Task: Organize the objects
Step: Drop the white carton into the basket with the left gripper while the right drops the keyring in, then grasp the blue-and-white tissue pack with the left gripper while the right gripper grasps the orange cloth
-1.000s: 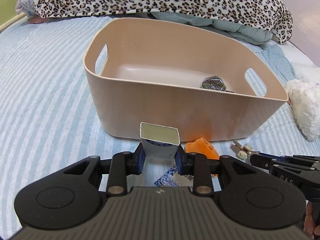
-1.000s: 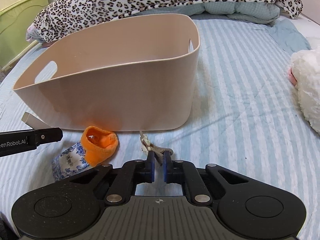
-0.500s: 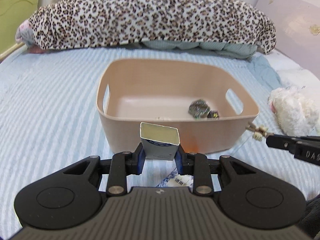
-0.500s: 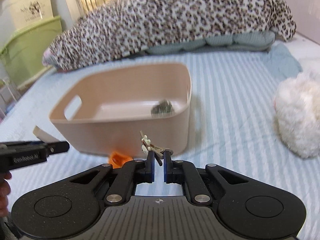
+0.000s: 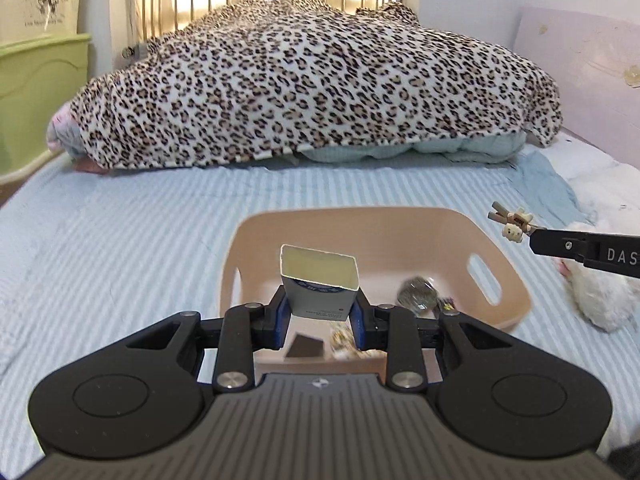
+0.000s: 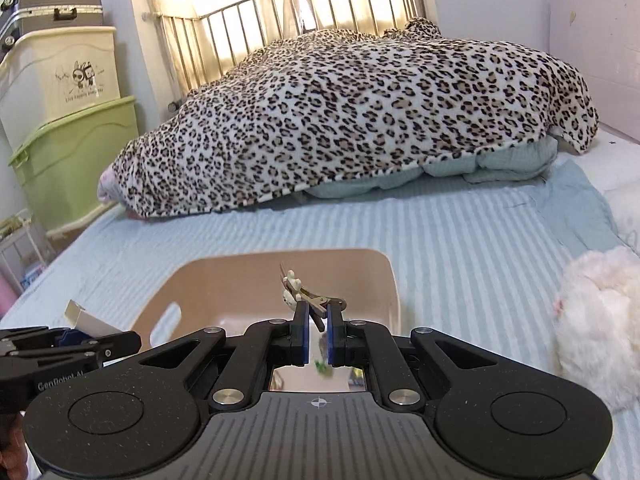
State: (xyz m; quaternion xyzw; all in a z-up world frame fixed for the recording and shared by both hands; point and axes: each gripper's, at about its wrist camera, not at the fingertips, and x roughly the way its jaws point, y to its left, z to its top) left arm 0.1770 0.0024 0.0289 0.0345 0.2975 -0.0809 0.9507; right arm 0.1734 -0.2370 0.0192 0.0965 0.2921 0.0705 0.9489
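My left gripper (image 5: 319,312) is shut on a small open-topped white carton (image 5: 318,282) and holds it above the beige plastic bin (image 5: 512,292). A shiny crumpled wrapper (image 5: 418,298) lies in the bin. My right gripper (image 6: 316,330) is shut on a hair clip with small white charms (image 6: 304,298), held above the bin (image 6: 384,280). In the left wrist view the clip (image 5: 512,224) shows at the tip of the right gripper, above the bin's right rim. In the right wrist view the left gripper and carton (image 6: 86,320) show at the left.
The bin stands on a blue striped bedsheet (image 5: 120,240). A leopard-print blanket (image 5: 312,88) is heaped at the back. A white fluffy toy (image 6: 596,320) lies right of the bin. Green and cream storage boxes (image 6: 72,148) stand left of the bed.
Both grippers have risen from the bedsheet with their objects and now hang over the bin. The orange item and blue-patterned packet in front of the bin have dropped out of view.
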